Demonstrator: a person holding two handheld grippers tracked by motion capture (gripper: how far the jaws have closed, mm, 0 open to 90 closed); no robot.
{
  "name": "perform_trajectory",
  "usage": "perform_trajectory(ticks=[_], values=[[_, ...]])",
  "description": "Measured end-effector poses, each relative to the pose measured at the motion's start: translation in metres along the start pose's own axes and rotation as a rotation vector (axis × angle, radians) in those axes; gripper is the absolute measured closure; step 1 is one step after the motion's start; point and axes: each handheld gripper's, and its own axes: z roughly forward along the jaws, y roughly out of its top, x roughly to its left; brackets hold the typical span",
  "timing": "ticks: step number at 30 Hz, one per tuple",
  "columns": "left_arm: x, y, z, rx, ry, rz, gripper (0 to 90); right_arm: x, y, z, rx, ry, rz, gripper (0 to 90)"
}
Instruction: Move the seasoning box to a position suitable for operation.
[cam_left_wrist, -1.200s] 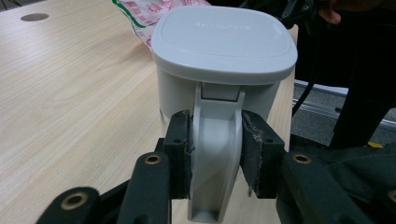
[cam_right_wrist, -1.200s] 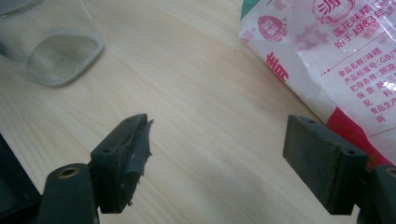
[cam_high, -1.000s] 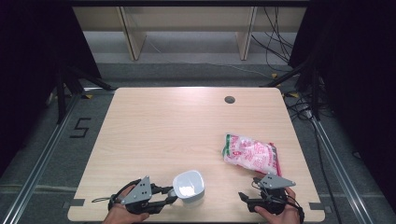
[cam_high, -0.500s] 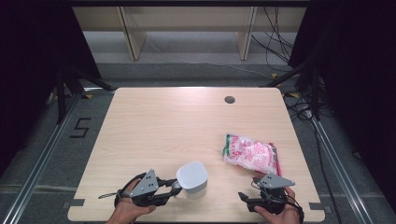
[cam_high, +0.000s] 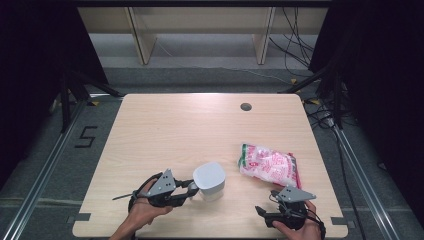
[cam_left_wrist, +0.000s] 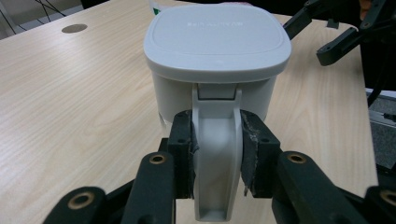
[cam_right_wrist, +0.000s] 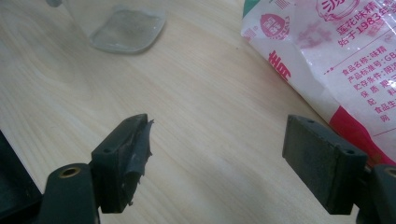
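from the high view, the left gripper (cam_high: 192, 189) holds a lidded white container (cam_high: 209, 180) by its handle near the front edge of the wooden table (cam_high: 165, 130), while the right gripper (cam_high: 267, 215) rests low at the front right, just short of a pink-and-white printed food bag (cam_high: 270, 164) lying flat. in the left gripper view, the two black jaws are clamped partway closed on the container's flat white handle (cam_left_wrist: 216, 154), pads pressing on both of its sides, and the square lid (cam_left_wrist: 217, 35) sits level on the body; the grip looks centred, so the sound course is to keep the wrist level and move the container slowly, since a handle pinch could let the body swing or tip. in the right gripper view, the jaws stand wide apart with nothing between them, the bag (cam_right_wrist: 336, 56) just beyond the right-hand jaw and the container's clear base (cam_right_wrist: 126, 28) farther off; torn padding on one pad (cam_right_wrist: 140, 149) may weaken a hold on the slippery bag.
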Motion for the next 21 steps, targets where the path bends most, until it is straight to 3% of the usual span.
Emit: perform_trajectory(ticks=[9,11,12,14,15,21], values=[[0.010,0.005,0.012,-0.003,0.012,0.007,68.1,0.001,0.000,0.000,0.005,0.003,0.006,24.0],[0.014,0.007,0.017,-0.009,0.031,0.003,68.1,0.001,0.000,0.001,0.009,0.002,0.008,24.0],[0.015,0.008,0.019,-0.009,0.027,0.002,68.1,0.004,0.000,0.000,0.025,0.006,0.030,24.0],[0.017,0.010,0.022,-0.002,0.031,0.002,68.1,0.004,0.000,0.000,0.023,0.018,0.030,24.0],[0.018,0.010,0.023,-0.004,0.035,0.004,68.1,0.001,0.000,0.000,0.012,0.014,-0.005,24.0],[0.023,0.013,0.029,-0.003,0.054,-0.004,68.2,0.000,0.000,0.001,0.014,0.007,-0.003,23.8]])
